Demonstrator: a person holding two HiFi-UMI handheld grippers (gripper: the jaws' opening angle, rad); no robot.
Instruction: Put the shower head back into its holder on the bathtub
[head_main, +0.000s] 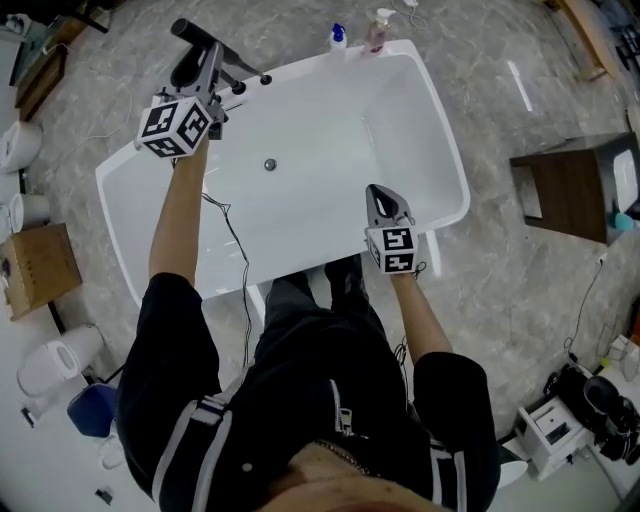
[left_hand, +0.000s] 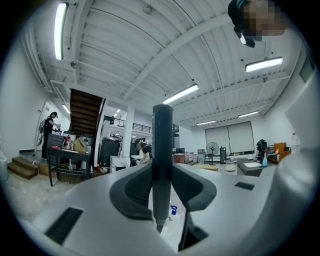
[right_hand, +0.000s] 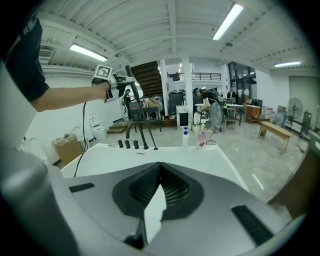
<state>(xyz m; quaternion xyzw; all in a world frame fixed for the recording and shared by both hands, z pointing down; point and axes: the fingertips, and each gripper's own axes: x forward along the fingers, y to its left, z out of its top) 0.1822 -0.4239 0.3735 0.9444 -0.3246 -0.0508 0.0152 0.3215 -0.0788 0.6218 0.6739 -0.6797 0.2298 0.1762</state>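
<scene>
My L gripper (left_hand: 162, 175) clamped on shower head (left_hand: 162, 135), above bathtub (head_main: 455, 175) rim far left, my R gripper (right_hand: 160, 170) clenched empty, near side.

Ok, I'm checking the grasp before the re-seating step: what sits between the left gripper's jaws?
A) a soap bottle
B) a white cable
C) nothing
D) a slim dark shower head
D: in the left gripper view, the left gripper has its dark pads pressed on either side of the slim dark shower head, which runs straight up between them.
</scene>
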